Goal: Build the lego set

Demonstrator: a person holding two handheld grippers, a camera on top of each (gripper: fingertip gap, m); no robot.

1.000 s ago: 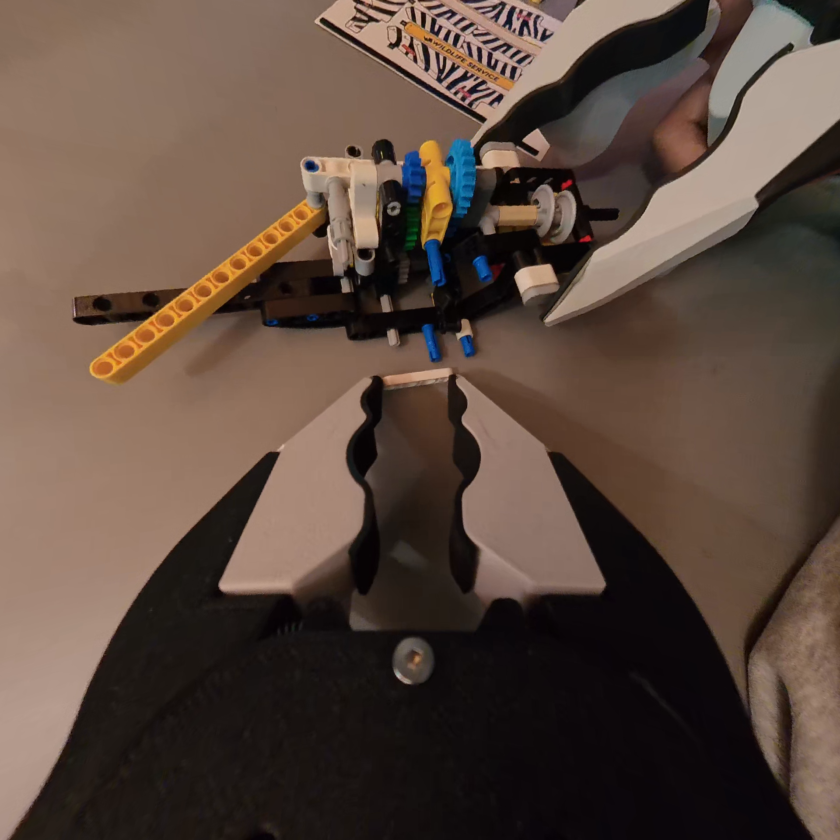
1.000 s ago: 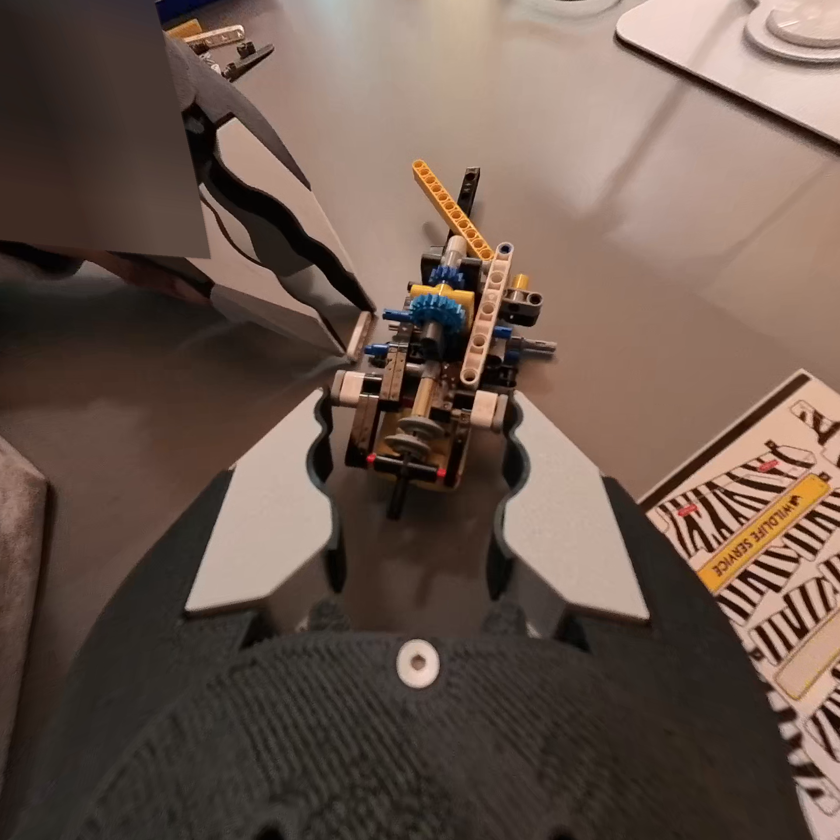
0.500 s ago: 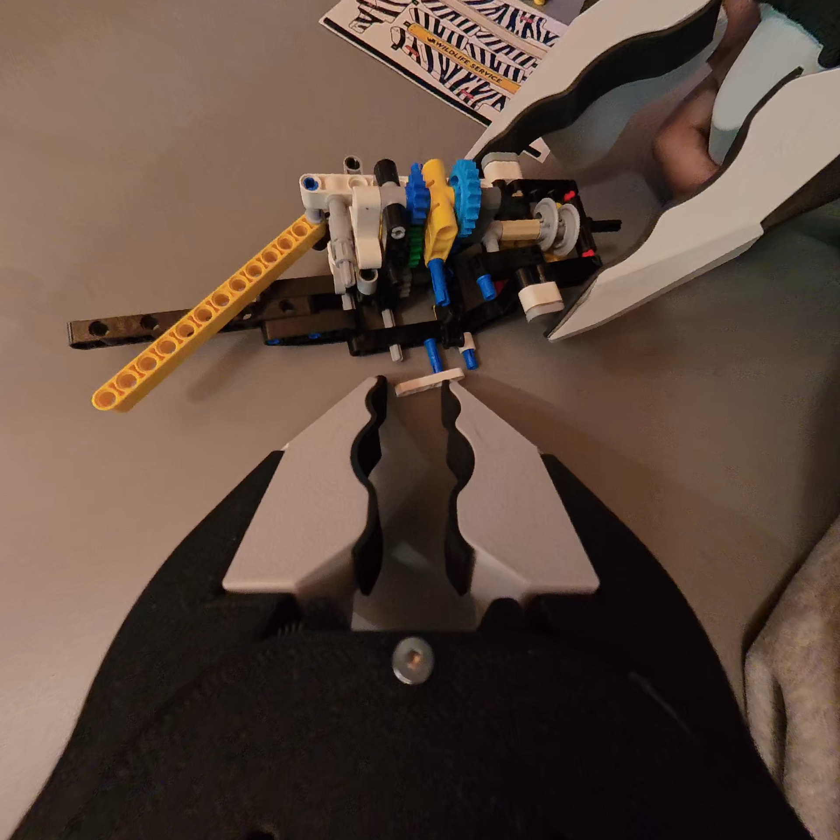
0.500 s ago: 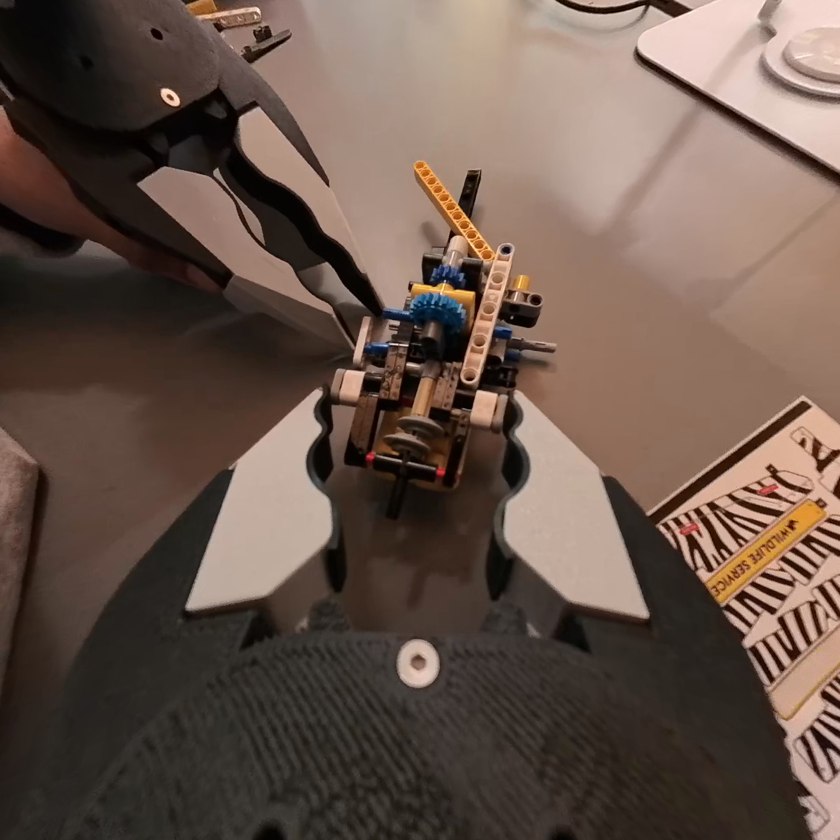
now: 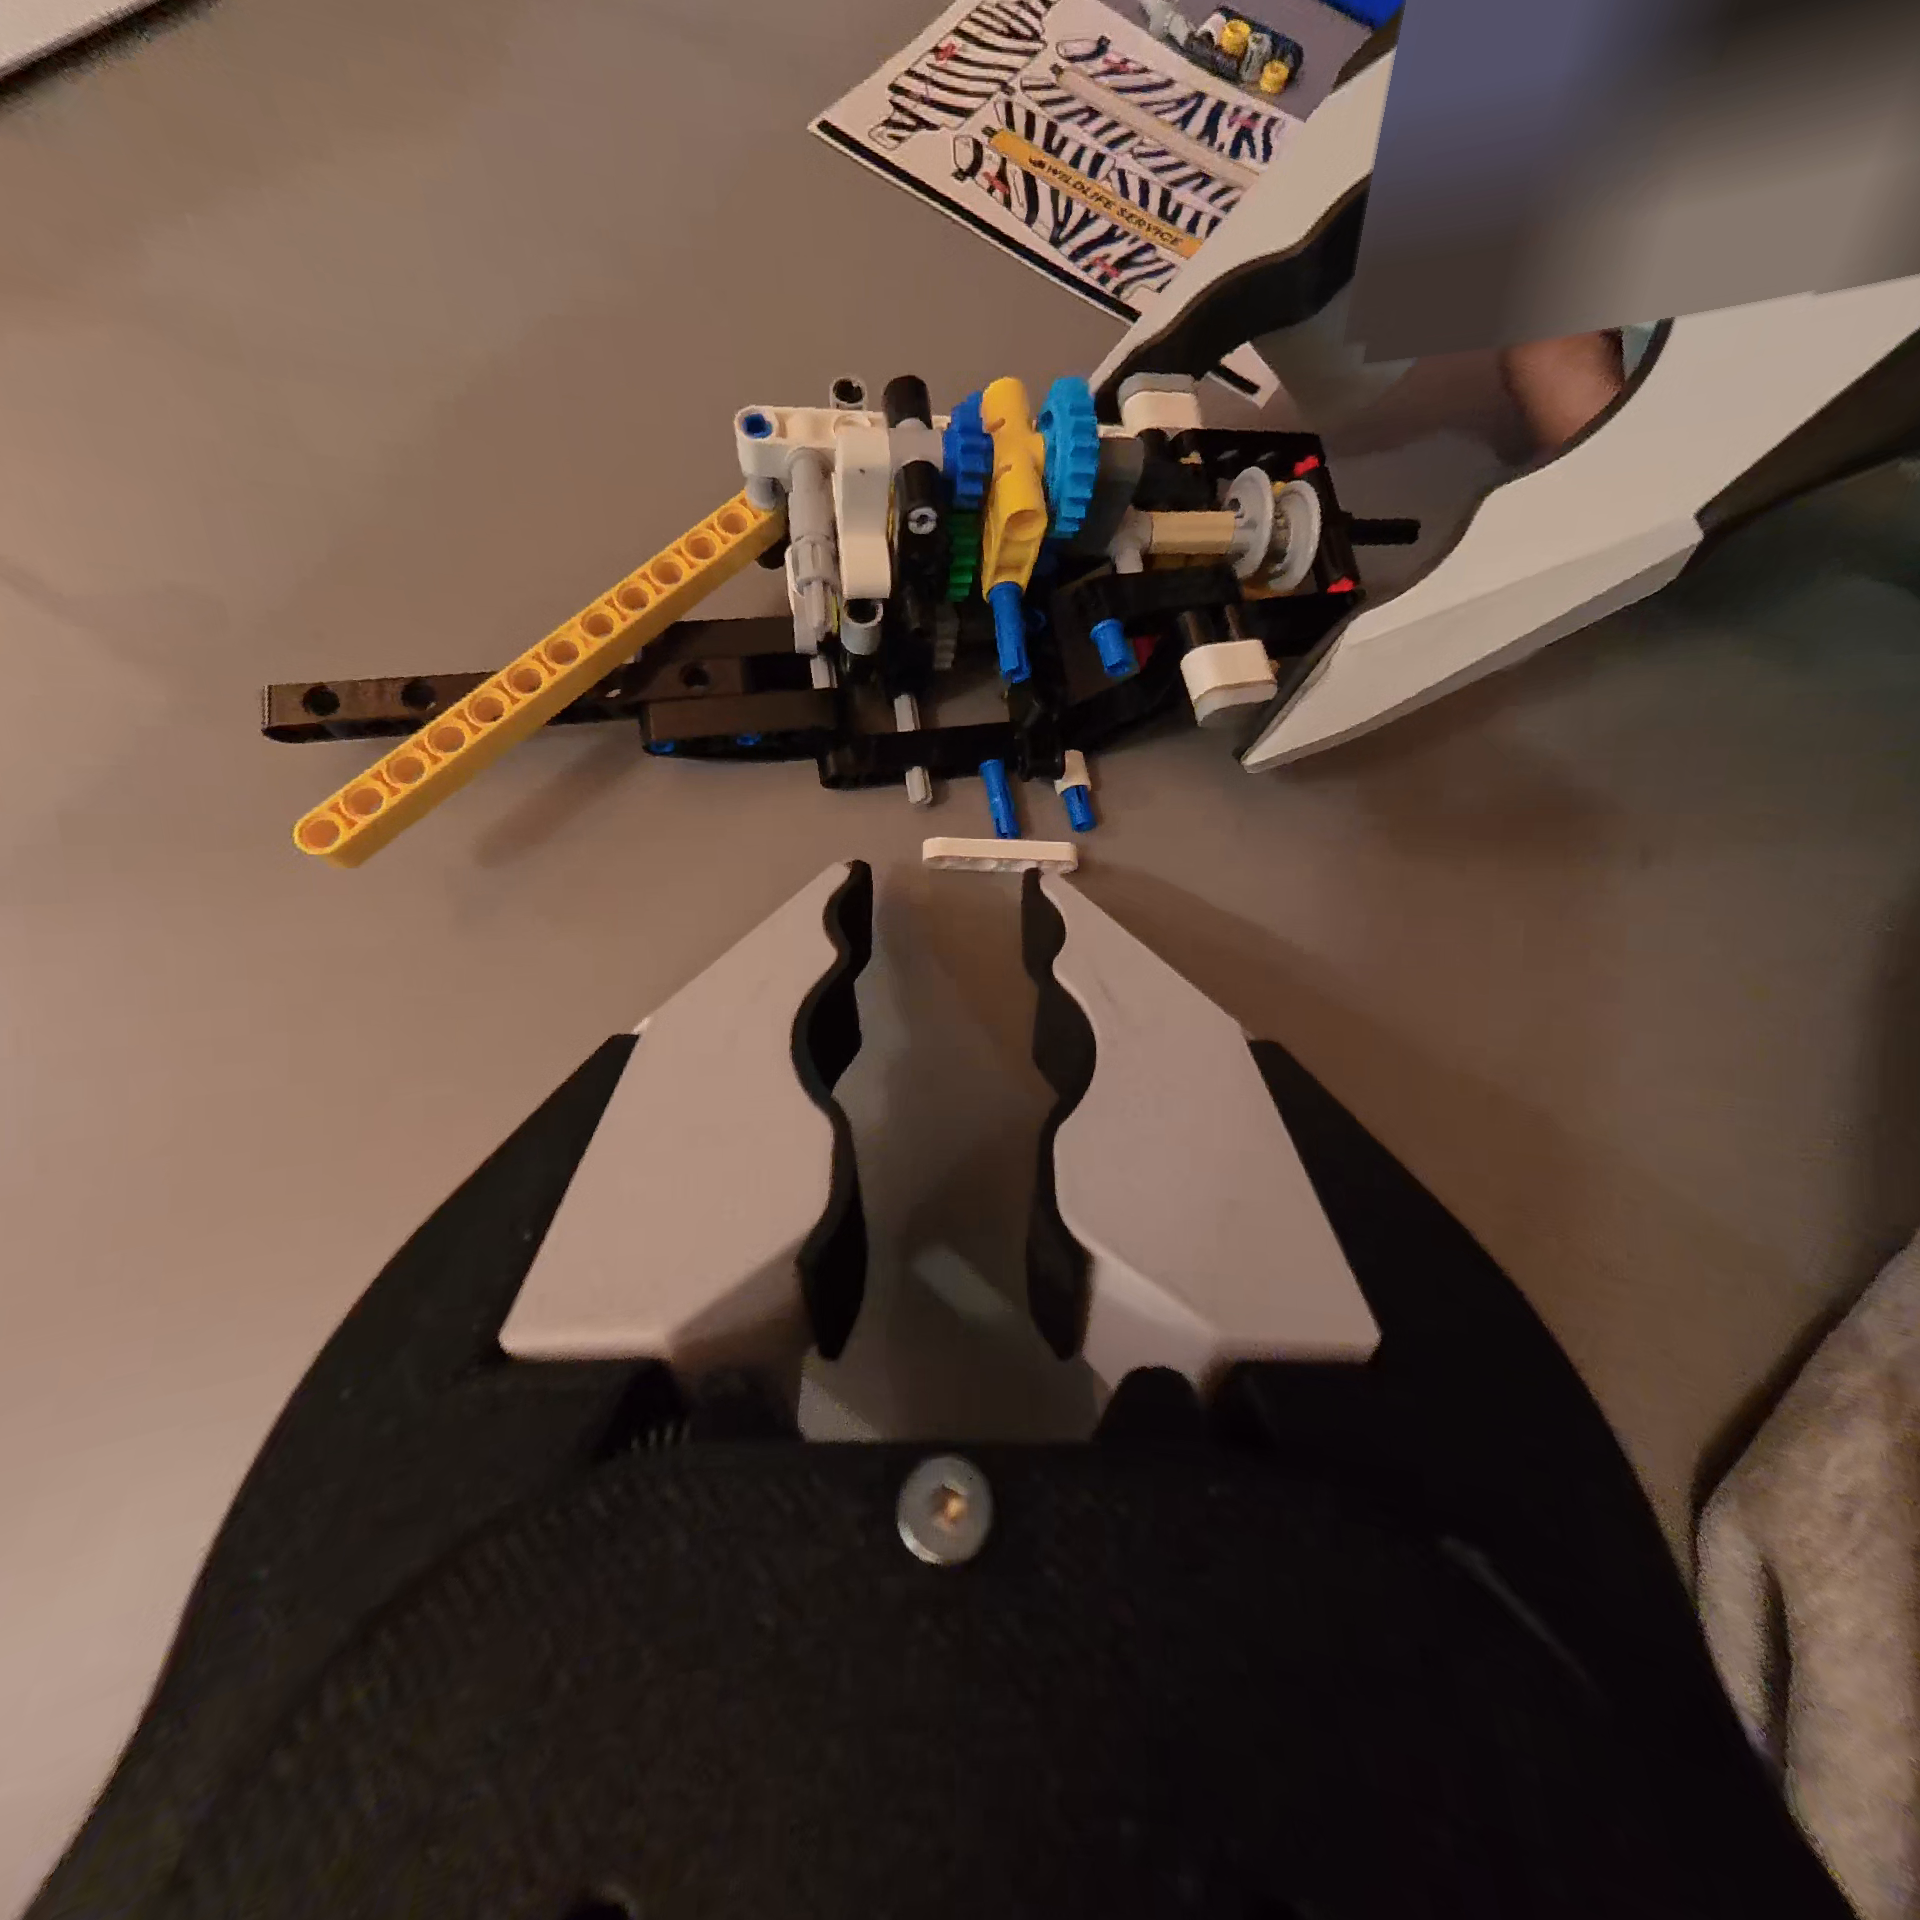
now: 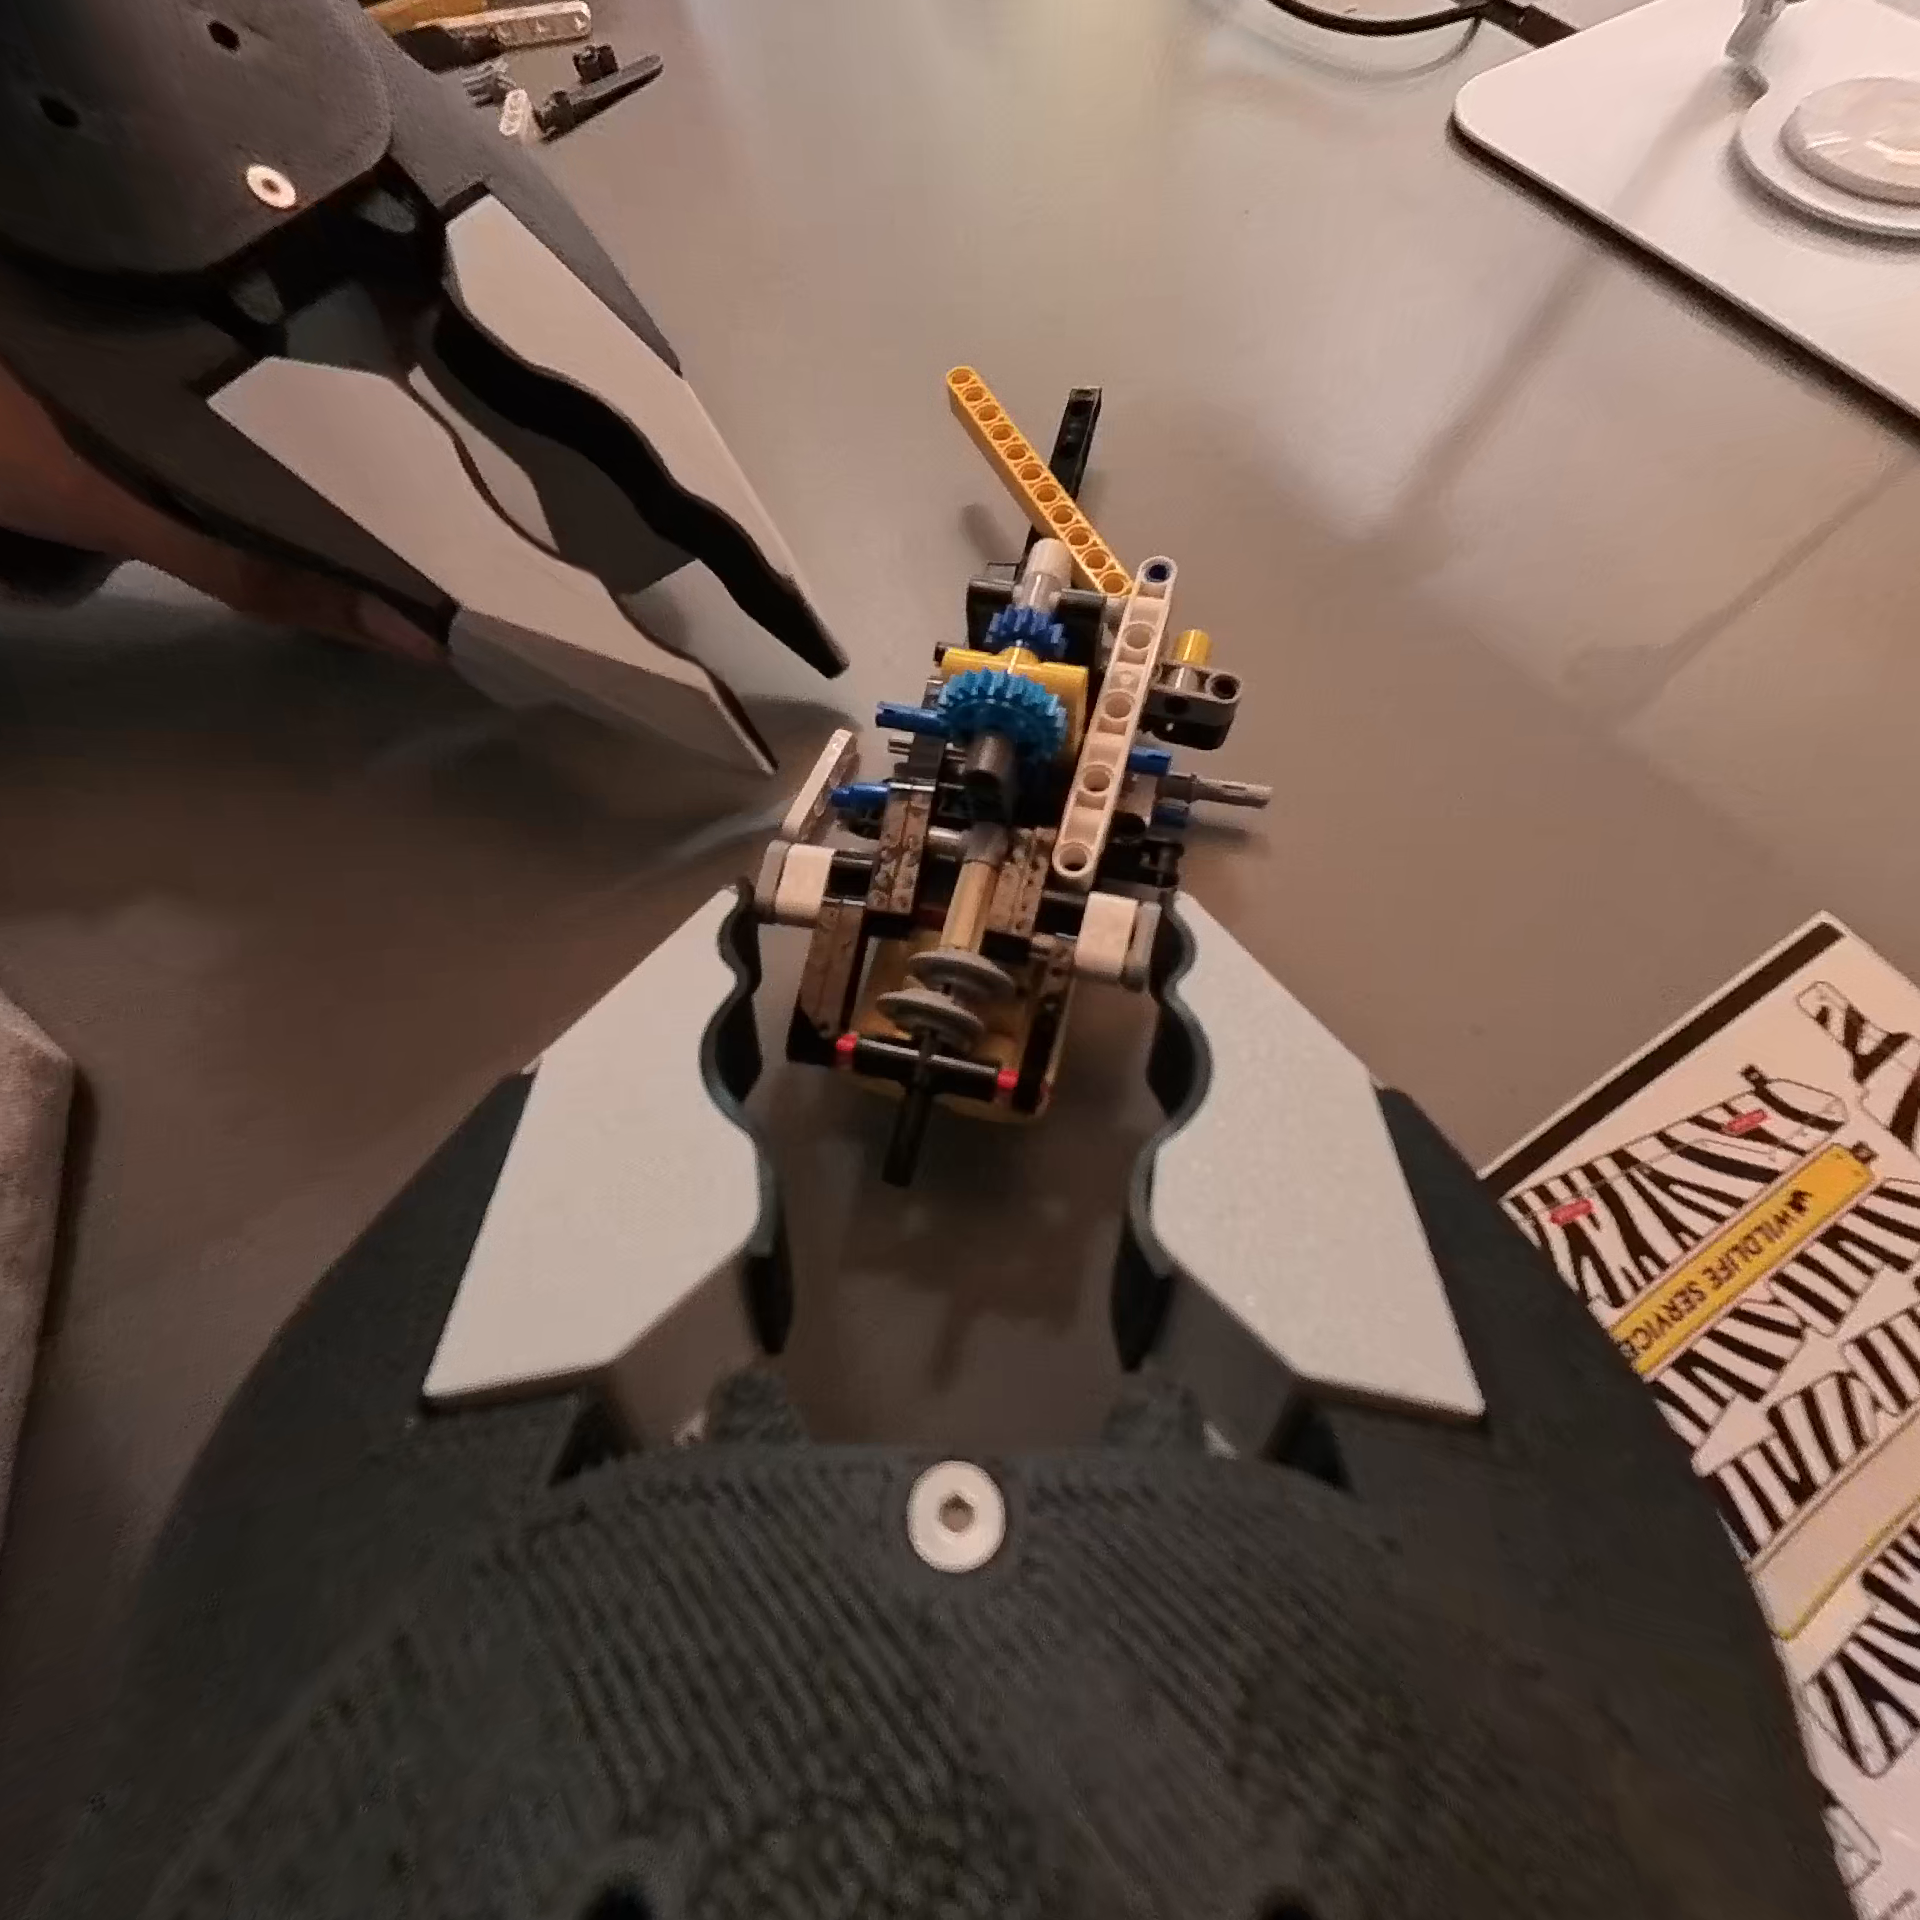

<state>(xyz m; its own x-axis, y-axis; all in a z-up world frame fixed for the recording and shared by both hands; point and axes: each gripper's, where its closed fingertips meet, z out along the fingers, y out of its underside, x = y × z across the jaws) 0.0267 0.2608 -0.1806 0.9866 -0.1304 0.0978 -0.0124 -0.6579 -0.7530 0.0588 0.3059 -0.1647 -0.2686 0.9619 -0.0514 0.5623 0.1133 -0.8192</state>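
The lego model (image 5: pixel 987 540), with blue gears, a yellow beam (image 5: pixel 540 665) and a black frame, lies on the grey table. My right gripper (image 6: pixel 951 914) is shut on the model (image 6: pixel 997 831), its fingers pressing the white bushes (image 6: pixel 805 881) on both sides of the near end. A small white beam (image 5: pixel 997 854) sits at the tips of the model's blue pins (image 5: pixel 995 795). My left gripper (image 5: pixel 945 878) is open just behind it and does not grip it. In the right wrist view the left gripper (image 6: pixel 800 717) hovers beside the white beam (image 6: pixel 821 784).
A zebra-striped sticker sheet (image 5: pixel 1039 177) lies behind the model, to the right in the right wrist view (image 6: pixel 1714 1299). Loose parts (image 6: pixel 540 62) lie far back left. A white tray (image 6: pixel 1662 208) is at the back right. Grey cloth (image 5: pixel 1818 1507) lies at the near edge.
My left gripper carried the small white beam to the blue pins, opened and let it go. The beam now stays at the pin tips. The right gripper kept its hold.
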